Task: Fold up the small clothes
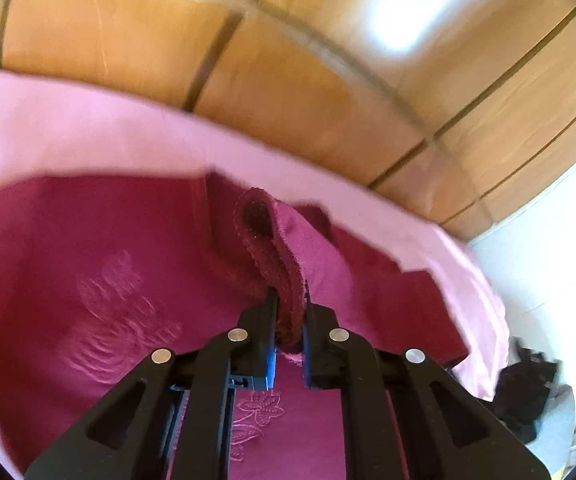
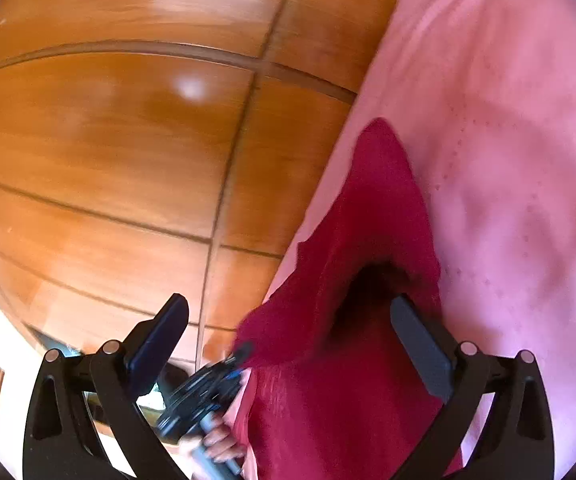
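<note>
A dark red garment [image 1: 100,248] with stitched flowers lies spread on a pink bedsheet [image 1: 68,140]. My left gripper [image 1: 289,320] is shut on a thick hemmed edge of the garment [image 1: 272,256], which stands up in a fold from the jaws. In the right wrist view the same garment [image 2: 367,216] hangs bunched over the pink bedsheet [image 2: 507,160]. My right gripper [image 2: 291,344] is open wide, and its right finger [image 2: 419,344] is close beside the cloth without pinching it. The left gripper [image 2: 204,396] and the hand [image 2: 220,444] holding it show at the lower left.
Glossy wooden cupboard panels [image 1: 307,80] rise just beyond the bed's edge, with the same cupboard panels [image 2: 108,140] filling the left of the right wrist view. A black heap [image 1: 527,392] lies on the floor at the lower right, by a white wall [image 1: 547,220].
</note>
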The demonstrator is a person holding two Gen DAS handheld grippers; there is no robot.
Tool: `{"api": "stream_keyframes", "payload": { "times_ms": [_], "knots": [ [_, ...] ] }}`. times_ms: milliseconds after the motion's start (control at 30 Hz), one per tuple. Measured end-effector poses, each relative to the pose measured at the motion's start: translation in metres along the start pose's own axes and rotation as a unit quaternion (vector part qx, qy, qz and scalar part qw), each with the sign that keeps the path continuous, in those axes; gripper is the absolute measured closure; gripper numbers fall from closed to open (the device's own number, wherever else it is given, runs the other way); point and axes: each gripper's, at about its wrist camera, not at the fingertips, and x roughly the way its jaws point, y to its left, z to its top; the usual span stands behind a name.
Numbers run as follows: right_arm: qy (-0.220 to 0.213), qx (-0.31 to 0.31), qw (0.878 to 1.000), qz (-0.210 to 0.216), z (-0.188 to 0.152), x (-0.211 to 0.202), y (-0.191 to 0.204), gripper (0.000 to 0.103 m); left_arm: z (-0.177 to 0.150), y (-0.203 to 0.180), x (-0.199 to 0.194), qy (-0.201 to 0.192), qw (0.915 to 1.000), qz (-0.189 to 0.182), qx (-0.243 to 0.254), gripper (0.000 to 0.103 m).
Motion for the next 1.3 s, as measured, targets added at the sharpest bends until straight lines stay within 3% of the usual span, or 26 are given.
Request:
{"api": "stream_keyframes", "payload": {
  "times_ms": [200, 400, 500, 633, 767, 833, 900, 967, 1100, 1167, 1233, 1300],
  "knots": [
    [-0.001, -0.004, 1.000, -0.015, -0.001, 0.020, -0.002, 0.002, 0.000, 0.031, -0.050, -0.048, 0.9987, 0.017, 0.001, 0.095],
    [0.036, -0.049, 0.996, -0.062, -0.025, 0.035, 0.005, 0.002, -0.028, 0.078, -0.030, -0.010, 0.9958, 0.088, -0.024, 0.096],
    [0.063, -0.091, 0.989, -0.101, -0.038, 0.034, 0.014, 0.002, -0.036, 0.088, -0.021, 0.000, 0.9952, 0.094, -0.026, 0.096],
    [0.100, -0.187, 0.966, -0.149, -0.056, 0.014, 0.045, 0.002, -0.033, 0.080, -0.025, -0.010, 0.9952, 0.097, -0.007, 0.096],
    [0.067, -0.283, 0.943, -0.160, -0.066, 0.006, 0.086, 0.002, -0.031, 0.078, -0.030, -0.021, 0.9953, 0.094, 0.003, 0.096],
    [0.054, -0.303, 0.936, -0.170, -0.066, 0.024, 0.095, 0.002, -0.028, 0.077, -0.033, -0.031, 0.9953, 0.091, 0.006, 0.096],
    [0.049, -0.316, 0.928, -0.190, -0.065, 0.044, 0.094, 0.002, -0.026, 0.075, -0.037, -0.042, 0.9954, 0.086, 0.006, 0.096],
    [0.043, -0.339, 0.911, -0.232, -0.065, 0.075, 0.089, 0.003, -0.024, 0.074, -0.040, -0.048, 0.9949, 0.088, 0.010, 0.096],
    [0.050, -0.355, 0.872, -0.334, -0.065, 0.118, 0.058, 0.005, -0.024, 0.079, -0.029, -0.040, 0.9920, 0.119, 0.018, 0.095],
    [0.042, -0.402, 0.840, -0.363, -0.080, 0.124, 0.048, 0.005, -0.029, 0.084, -0.017, -0.020, 0.9892, 0.144, 0.022, 0.094],
    [0.033, -0.416, 0.828, -0.374, -0.087, 0.125, 0.048, 0.004, -0.037, 0.088, -0.012, -0.019, 0.9876, 0.153, 0.032, 0.094],
    [0.034, -0.417, 0.827, -0.376, -0.088, 0.125, 0.046, 0.003, -0.041, 0.088, -0.016, -0.028, 0.9870, 0.155, 0.034, 0.094]
  ]
}}
